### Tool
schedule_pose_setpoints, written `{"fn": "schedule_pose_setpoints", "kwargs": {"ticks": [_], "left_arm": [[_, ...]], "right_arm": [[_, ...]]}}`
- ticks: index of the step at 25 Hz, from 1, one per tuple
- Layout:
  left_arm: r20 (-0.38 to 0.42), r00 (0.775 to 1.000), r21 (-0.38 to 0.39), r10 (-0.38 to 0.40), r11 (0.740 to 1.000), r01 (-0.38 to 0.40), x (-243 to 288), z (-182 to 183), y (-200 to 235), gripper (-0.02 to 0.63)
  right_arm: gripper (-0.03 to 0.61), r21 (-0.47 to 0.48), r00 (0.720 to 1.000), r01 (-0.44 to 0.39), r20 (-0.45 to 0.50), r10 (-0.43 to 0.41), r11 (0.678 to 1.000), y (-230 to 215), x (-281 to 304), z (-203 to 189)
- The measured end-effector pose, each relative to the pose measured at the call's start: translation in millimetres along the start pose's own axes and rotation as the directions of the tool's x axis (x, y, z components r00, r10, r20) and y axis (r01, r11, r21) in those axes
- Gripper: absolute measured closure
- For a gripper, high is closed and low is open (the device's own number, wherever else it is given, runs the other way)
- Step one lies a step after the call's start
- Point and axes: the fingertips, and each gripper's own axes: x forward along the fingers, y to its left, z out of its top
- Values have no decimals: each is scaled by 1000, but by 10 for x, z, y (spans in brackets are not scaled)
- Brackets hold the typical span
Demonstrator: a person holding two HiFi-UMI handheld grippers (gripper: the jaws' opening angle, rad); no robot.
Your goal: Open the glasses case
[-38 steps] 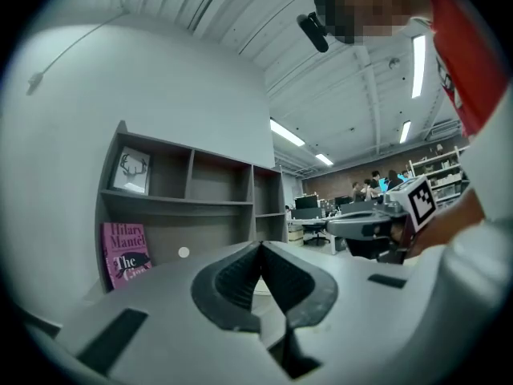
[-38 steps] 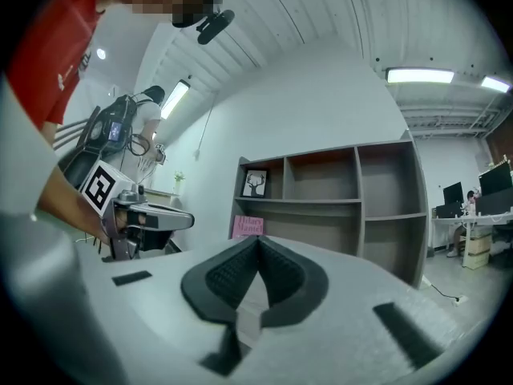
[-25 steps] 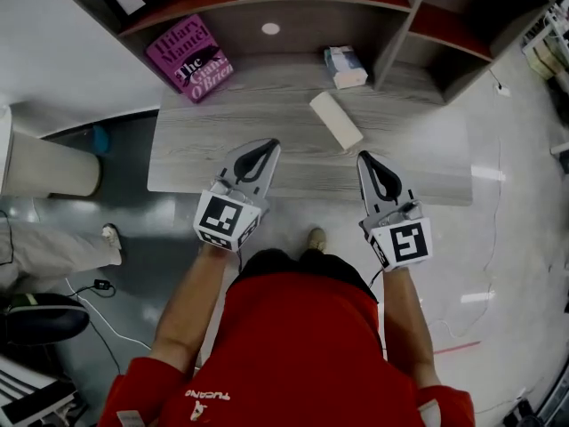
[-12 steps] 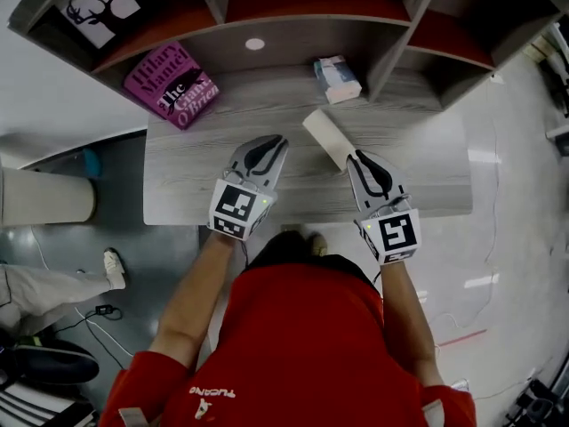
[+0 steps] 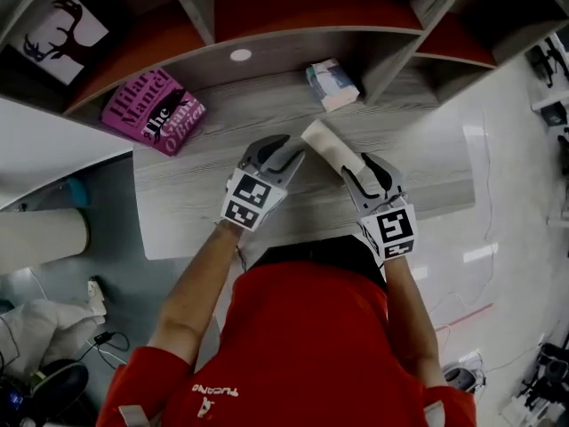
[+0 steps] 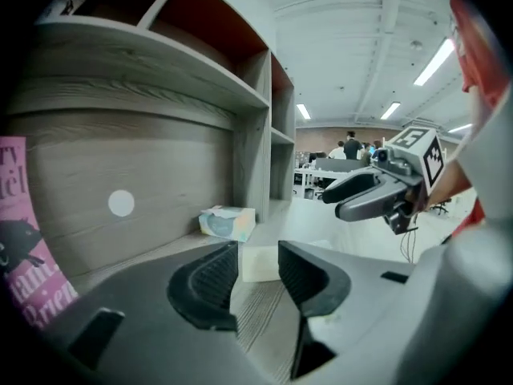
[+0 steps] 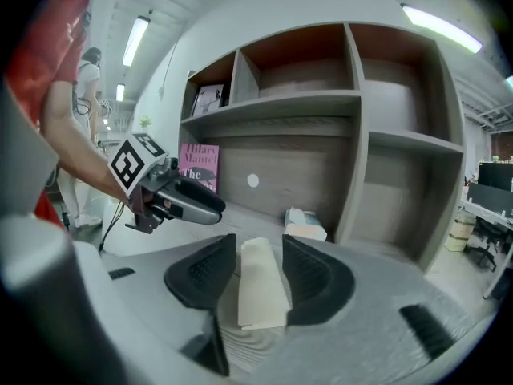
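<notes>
The cream glasses case lies shut on the grey wood-grain table, set at a slant in front of the shelf unit, with a gripper at each end. The left gripper reaches in from the left toward the case's far end. In the left gripper view its jaws stand apart with a narrow gap, and the blunt end of the case shows in that gap just past the tips; whether either pad touches it cannot be told. The right gripper comes at the near end. In the right gripper view its jaws are also apart and straddle the case, which runs lengthwise between the two ribbed pads, its sides just beside them. Neither pair of jaws is clamped on the case. Each gripper shows in the other's view, hanging over the table with its marker cube toward the person's arm. Behind the case a small tissue pack lies near the shelf's upright divider. A pink book rests well to the left, under the lowest shelf. A white round dot sits on the back panel between them. A deer picture stands in the upper left compartment.
</notes>
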Motion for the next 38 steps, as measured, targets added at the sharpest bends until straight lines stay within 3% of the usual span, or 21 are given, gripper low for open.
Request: {"fn": "schedule_pose_setpoints", "kwargs": {"ticks": [7, 14, 25, 32, 38], "left_arm": [[-149, 985, 9, -84, 996, 86, 346, -375, 83, 439], [-247, 963, -6, -108, 994, 110, 528, -582, 105, 430], [-340, 926, -7, -163, 985, 171, 736, -701, 60, 430], [-360, 923, 3, -135, 989, 145, 775, -702, 63, 440], [-374, 920, 24, -116, 991, 135, 794, -695, 28, 465]], "right_arm": [[328, -24, 990, -35, -134, 32, 999, 49, 256, -360], [256, -24, 967, -89, -241, 81, 996, 64, 410, -693], [245, -33, 933, -138, -340, 118, 990, 37, 478, -984], [267, -27, 932, -170, -328, 152, 985, 15, 513, -995], [268, 158, 930, -235, -251, 269, 959, -68, 489, -957]]}}
